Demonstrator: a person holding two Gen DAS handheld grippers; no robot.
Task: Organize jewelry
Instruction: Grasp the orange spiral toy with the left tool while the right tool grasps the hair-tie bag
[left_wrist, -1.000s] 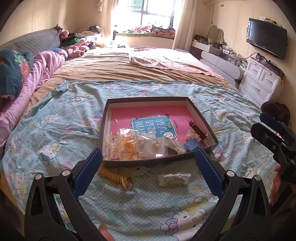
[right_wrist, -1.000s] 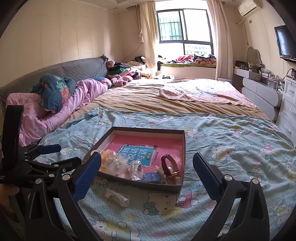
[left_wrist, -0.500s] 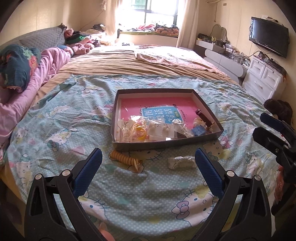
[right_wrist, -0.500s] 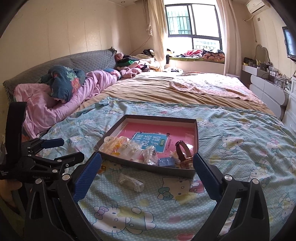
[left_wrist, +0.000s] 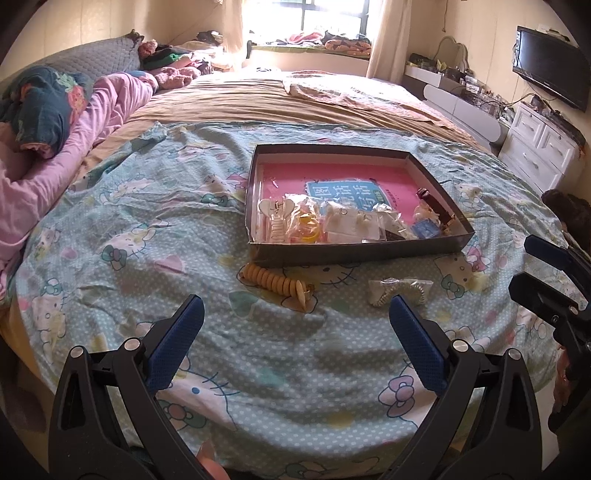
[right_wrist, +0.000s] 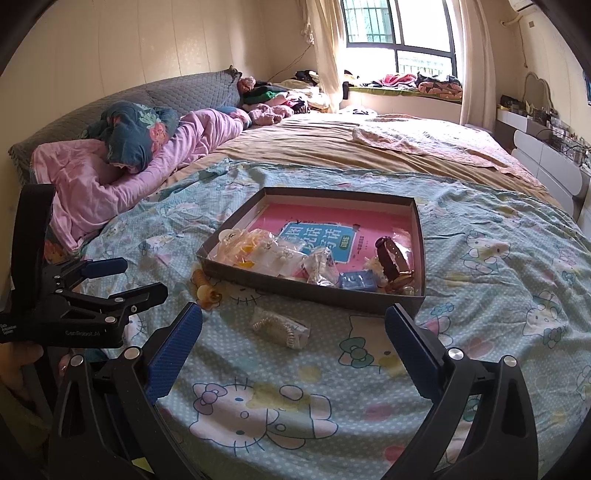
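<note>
Both grippers had drawn back from the tray since a second earlier, so that the tray and the two loose pieces in front of it sat farther up in each view. Left gripper (left_wrist: 295, 325) hung above the blue cartoon-cat bedsheet (left_wrist: 122, 266) with its two blue-padded fingers spread wide apart and nothing between them. Right gripper (right_wrist: 293, 332) was the same: two fingers wide apart, holding nothing, over the near edge of the bed.

One shallow dark tray (left_wrist: 354, 254) lay flat on the sheet, and one pink book with a blue title panel (left_wrist: 343, 192) lined its bottom. Along the tray's near wall the jewelry lay in a crowded row: one white claw clip (left_wrist: 275, 227) at the left end, one yellow ring-shaped piece (left_wrist: 308, 230) beside it, several clear plastic packets (left_wrist: 351, 221) whose number I could not count, one small blue box (left_wrist: 426, 229), and one dark red strap watch (left_wrist: 437, 210) at the right end.

Two pieces lay outside the tray on the sheet, just in front of its near wall and well apart from each other: one tan spiral hair tie (left_wrist: 275, 284) toward the left, and one clear packet holding a pale coil (left_wrist: 400, 291) toward the right. Neither gripper touched either piece.

One pink quilt (right_wrist: 147, 158) lay bunched along the left side of the bed.
</note>
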